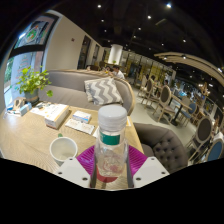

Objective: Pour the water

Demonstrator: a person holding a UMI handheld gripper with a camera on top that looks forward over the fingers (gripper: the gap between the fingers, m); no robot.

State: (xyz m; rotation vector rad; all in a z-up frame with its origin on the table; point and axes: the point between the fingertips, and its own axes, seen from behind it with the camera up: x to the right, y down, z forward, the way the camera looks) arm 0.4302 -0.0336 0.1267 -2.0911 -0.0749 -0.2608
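A clear plastic water bottle (111,148) with a white cap and a green band stands upright between my fingers. My gripper (111,162) is shut on it, with the magenta pads (86,159) pressed against both of its sides. A white cup (63,150) sits on the wooden table (25,140) just to the left of the bottle, near the left finger. The bottle seems lifted over the table's near edge.
A tissue box (56,115), a small packet (80,124) and a potted plant (33,83) stand further back on the table. A grey sofa (100,92) with a striped cushion lies beyond, and chairs (165,100) stand to the right.
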